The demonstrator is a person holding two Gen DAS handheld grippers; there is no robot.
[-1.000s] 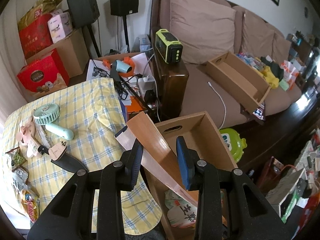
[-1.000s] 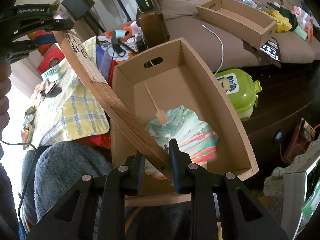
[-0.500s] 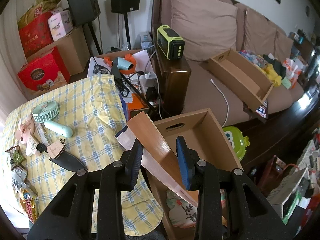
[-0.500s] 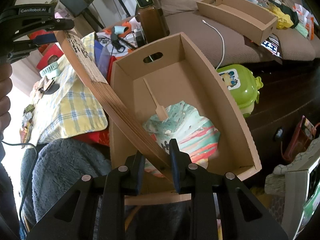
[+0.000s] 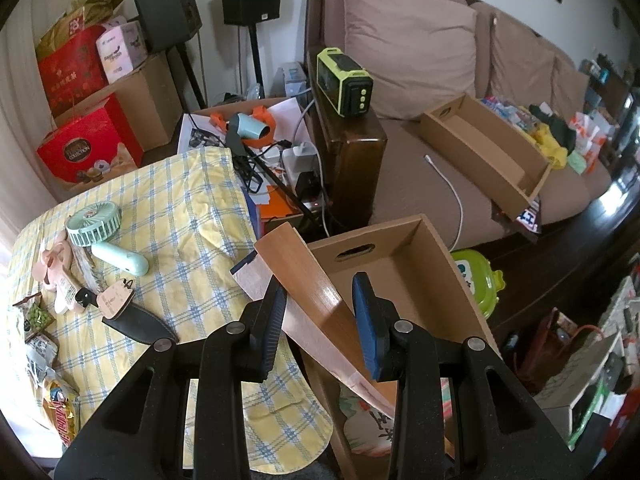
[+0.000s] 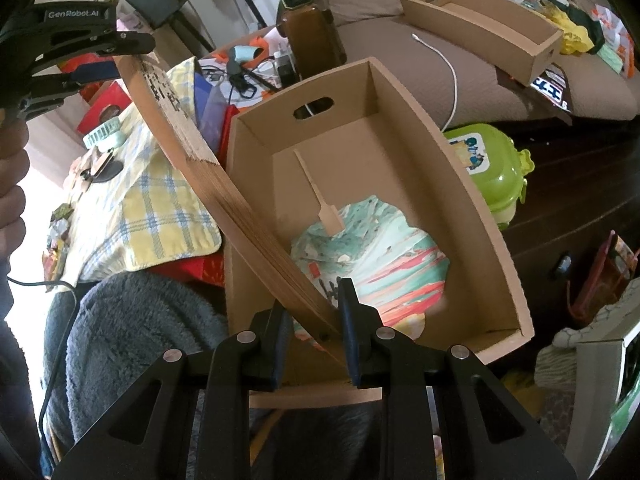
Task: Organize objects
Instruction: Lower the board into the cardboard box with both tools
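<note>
Status: task partly done, est. early-to-mid.

Done so far:
- Round paper fan (image 6: 372, 256) w/ flat stick handle lying flat in cardboard box (image 6: 496, 240), blade at 6 o'clock end of floor, handle pointing to 12 o'clock toward cut-out grip hole.

In hand:
- Folded bamboo fan (image 6: 224, 184), closed into one long slat stack, held at both ends. Not yet in box; slanting over box's 9 o'clock wall, pivot end low at 6 o'clock, far end high at 10 o'clock.
- Right tool (image 6: 311, 322): narrow, pads clamped on pivot end of folded fan, rivet visible just between pads.
- Left tool (image 5: 320, 320): medium gap, closed on broad face of folded fan near its upper end; same tool seen at 10 o'clock in right wrist view, gripping slat tip.

Left to do (judged):
- Lower folded fan into box beside paper fan, release both tools.
- Still loose on checked-cloth surface (image 5: 192, 208), 9 o'clock side: mint handheld fan (image 5: 100, 236), pink item (image 5: 52, 264) beside it, dark sheath w/ tag (image 5: 136, 320), snack packets (image 5: 36, 316) at surface edge.
- Second cardboard tray (image 5: 484, 152) on sofa at 2 o'clock appears empty.

Risk: long stack may catch box wall on lowering; ends to be kept level.
</note>
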